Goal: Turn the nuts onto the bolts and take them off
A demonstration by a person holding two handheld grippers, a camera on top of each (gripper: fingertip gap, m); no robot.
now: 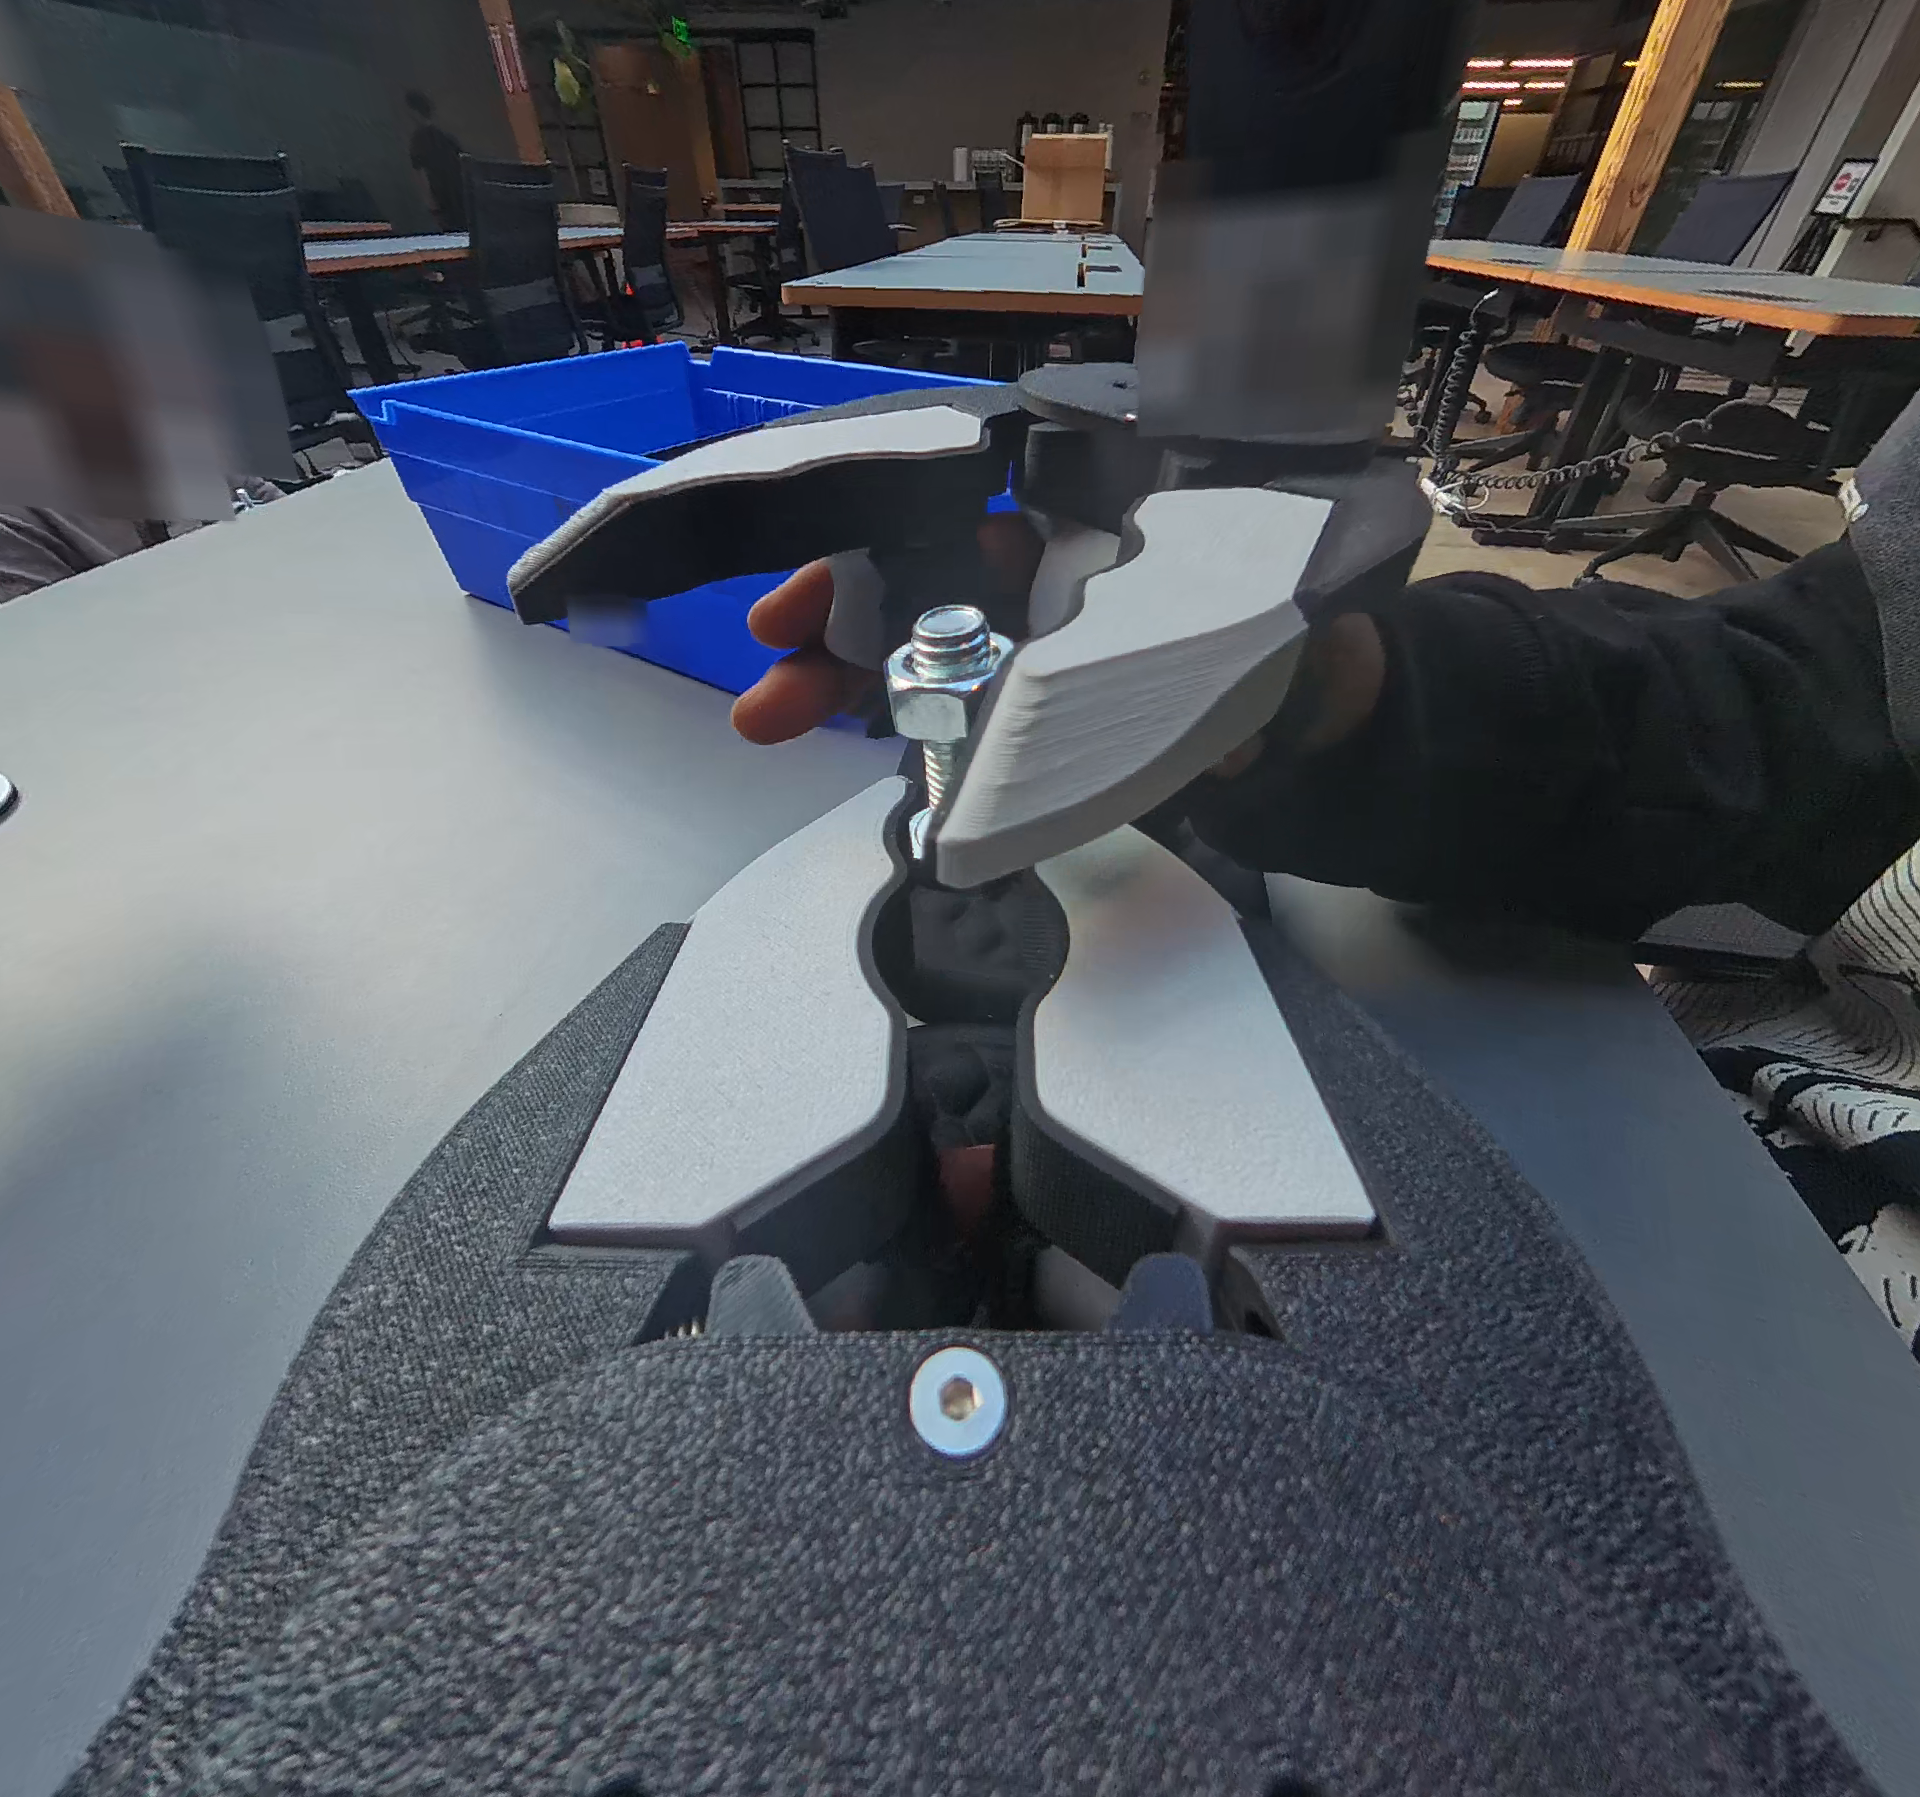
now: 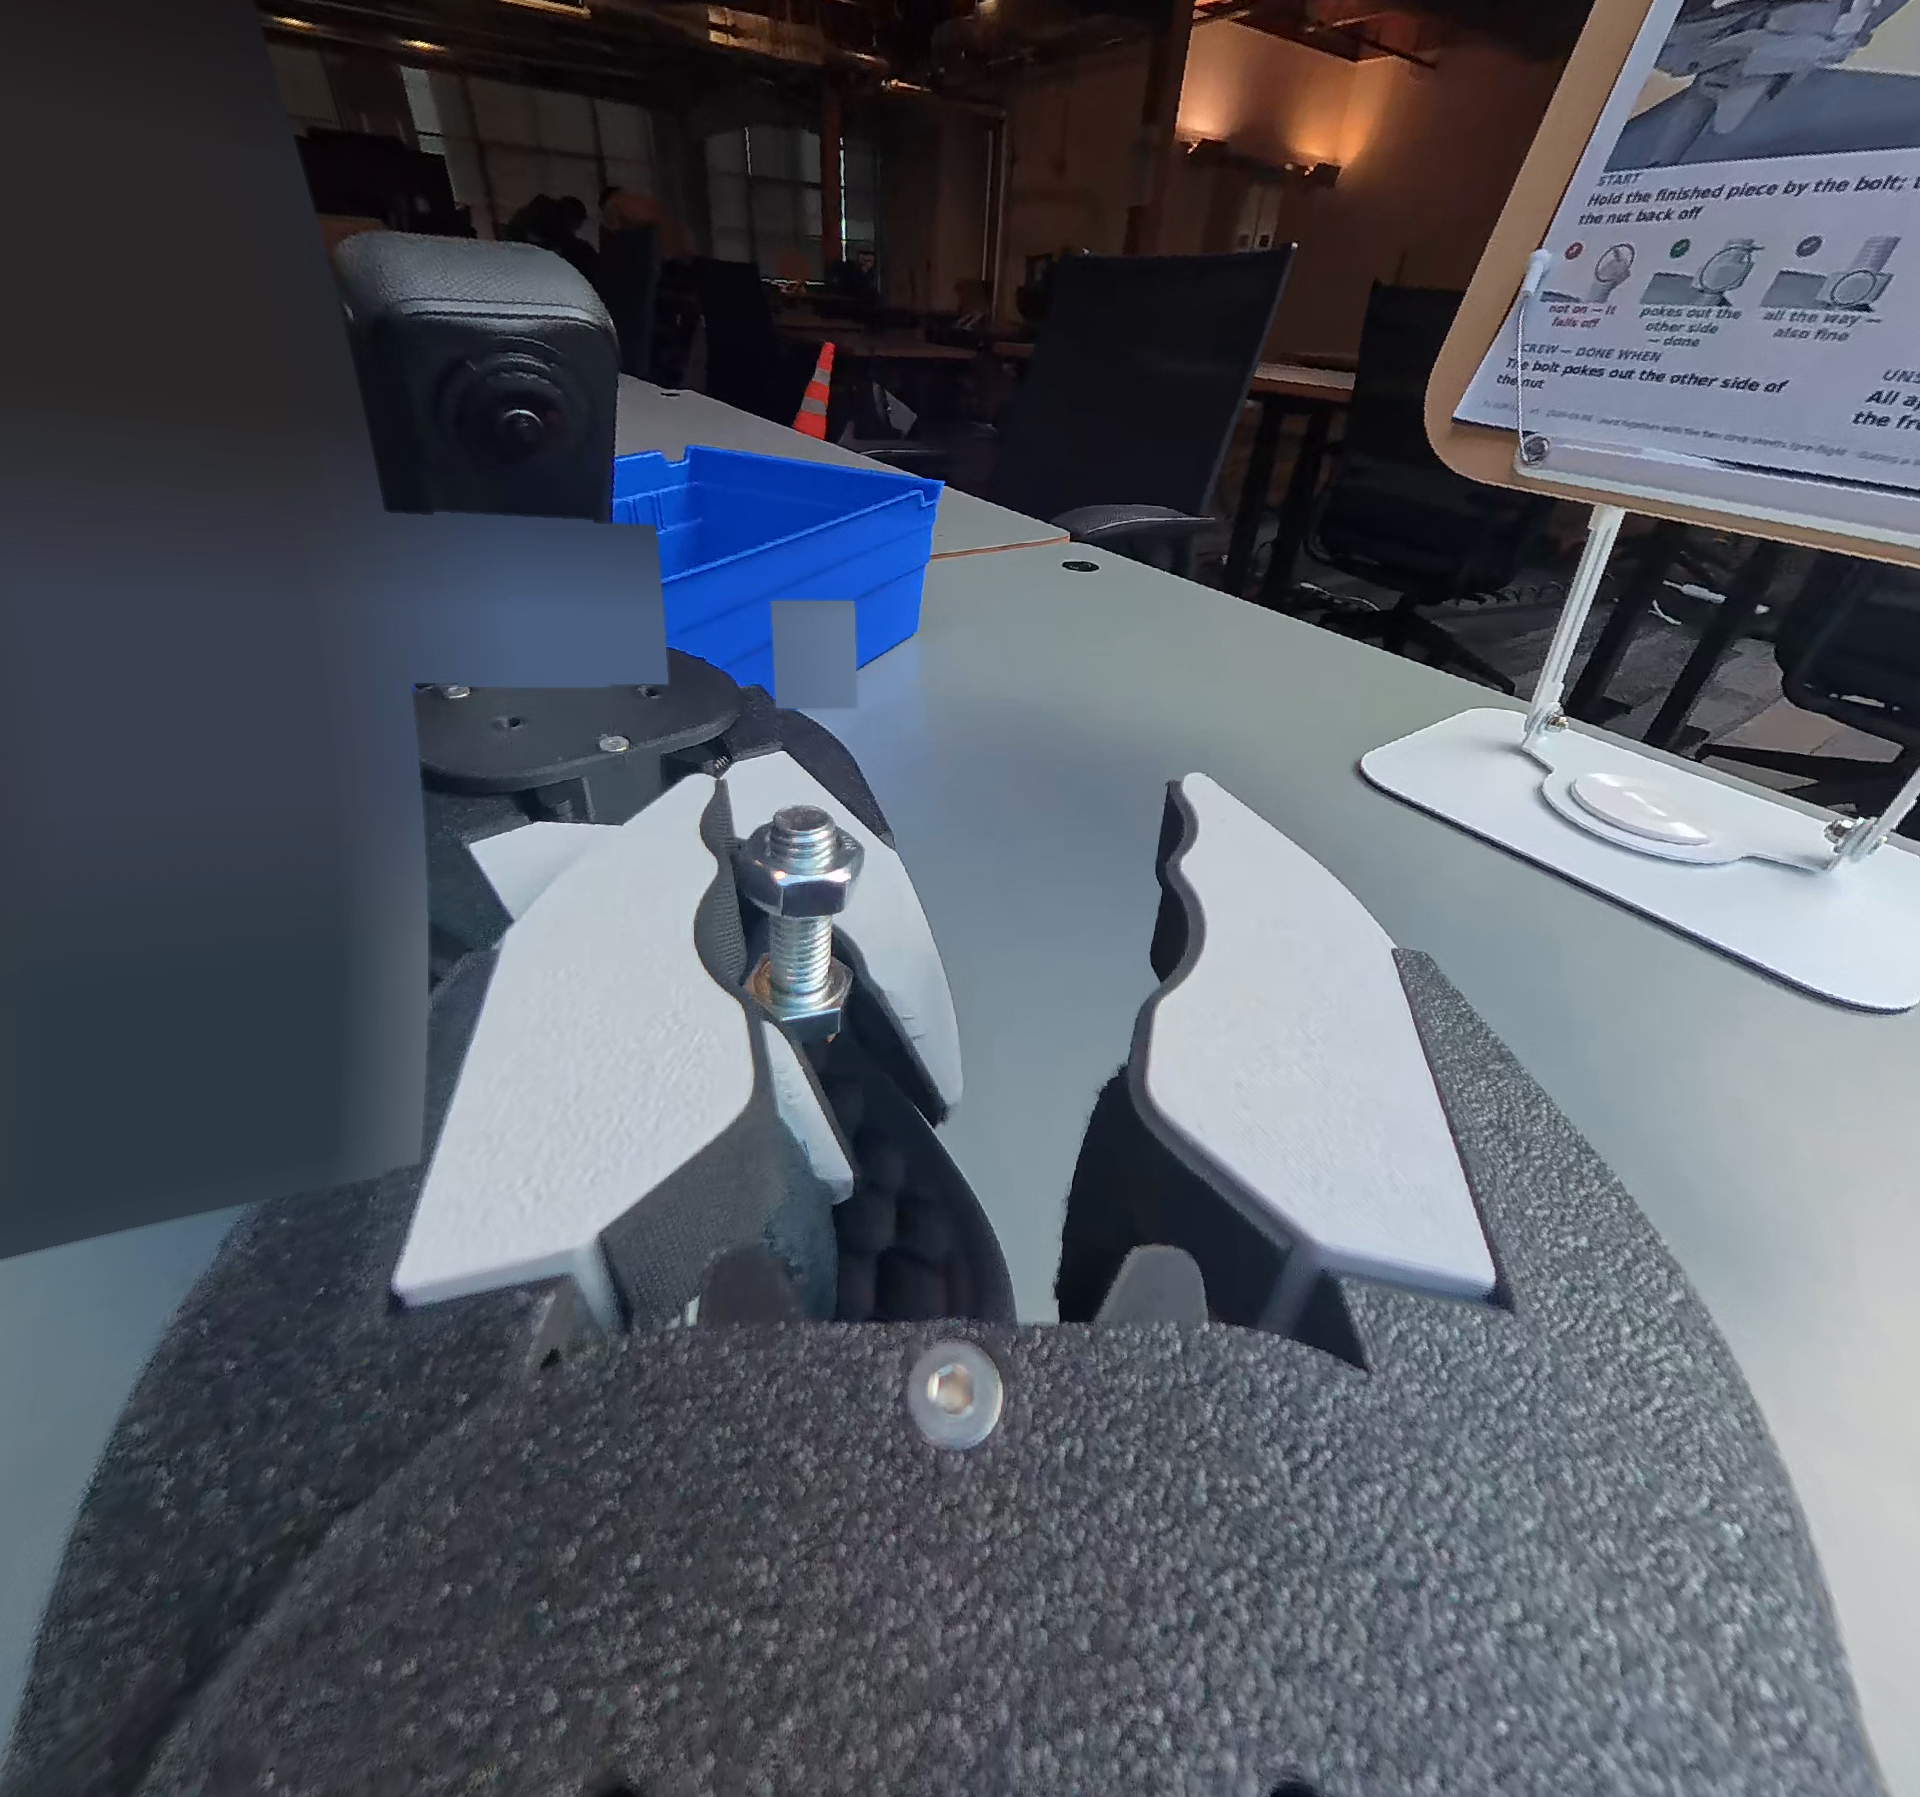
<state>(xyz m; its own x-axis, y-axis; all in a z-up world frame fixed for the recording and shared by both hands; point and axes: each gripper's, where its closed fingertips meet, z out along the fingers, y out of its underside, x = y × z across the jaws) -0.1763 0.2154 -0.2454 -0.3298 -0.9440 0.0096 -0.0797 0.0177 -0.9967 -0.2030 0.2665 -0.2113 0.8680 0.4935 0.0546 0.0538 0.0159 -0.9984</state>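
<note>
The left gripper (image 1: 914,838) pinches the head end of the bolt (image 1: 940,760), holding it upright above the grey surface (image 1: 312,708). The nut (image 1: 943,682) sits near the bolt's upper tip. The right gripper (image 2: 940,833) has its jaws spread wide around the nut, one finger (image 1: 1101,698) touching it. A blue bin (image 1: 582,459) stands toward the surface's far edge.

— Non-task stuff? Blue bin (image 1: 582,459) far left on grey table (image 1: 260,760), open top.
— Right side?
— White stand (image 2: 1621,843) near right edge, holding tilted printed sheet (image 2: 1745,189) on wooden board.
— Background?
— Black chairs (image 2: 1143,376), more tables (image 1: 966,272), orange cone (image 2: 816,386), wooden post (image 1: 1673,64).
</note>
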